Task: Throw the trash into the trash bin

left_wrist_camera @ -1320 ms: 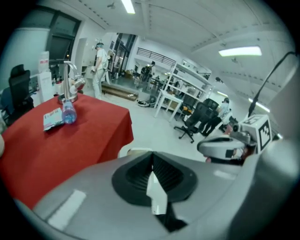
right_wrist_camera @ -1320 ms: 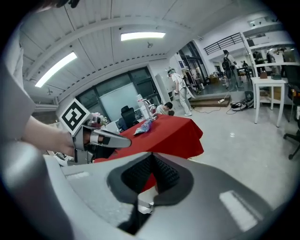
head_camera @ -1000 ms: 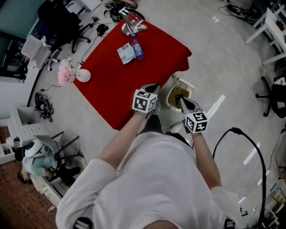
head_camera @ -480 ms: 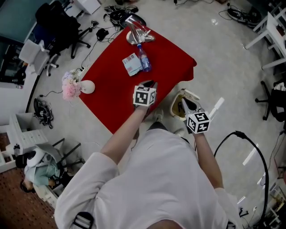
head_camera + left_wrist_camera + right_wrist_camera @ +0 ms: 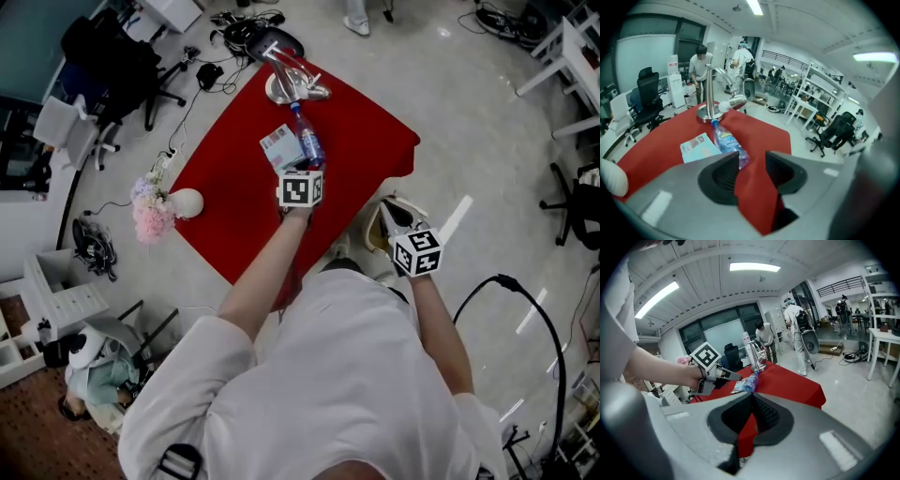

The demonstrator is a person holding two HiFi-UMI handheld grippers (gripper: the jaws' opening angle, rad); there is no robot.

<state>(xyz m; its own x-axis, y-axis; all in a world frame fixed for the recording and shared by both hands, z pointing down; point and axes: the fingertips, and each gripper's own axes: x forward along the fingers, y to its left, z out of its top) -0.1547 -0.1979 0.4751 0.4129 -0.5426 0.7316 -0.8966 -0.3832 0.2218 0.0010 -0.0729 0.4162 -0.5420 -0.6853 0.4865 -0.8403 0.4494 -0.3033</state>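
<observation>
Plastic bottle (image 5: 727,145) is found lying flat toward the table's (image 5: 225,206) far edge, cap toward the metal stand (image 5: 707,112), base just ahead-left of the nearer left gripper (image 5: 752,164). The bottle's long axis runs roughly along the reach. That gripper's jaws have just been opening and hold nothing. The right gripper (image 5: 751,408) is clenched empty beside the trash bin (image 5: 373,230).

**A bright, busy workshop**

A pale glossy floor (image 5: 487,103) runs around a red-covered table (image 5: 225,206). Black office chairs (image 5: 117,56) crowd one side, and a white table (image 5: 567,47) stands well apart on the other. Strip lights (image 5: 754,267) shine from a ribbed white ceiling (image 5: 717,258). White shelving racks (image 5: 813,89) stand further off, and dark windows (image 5: 689,33) fill one wall.
</observation>
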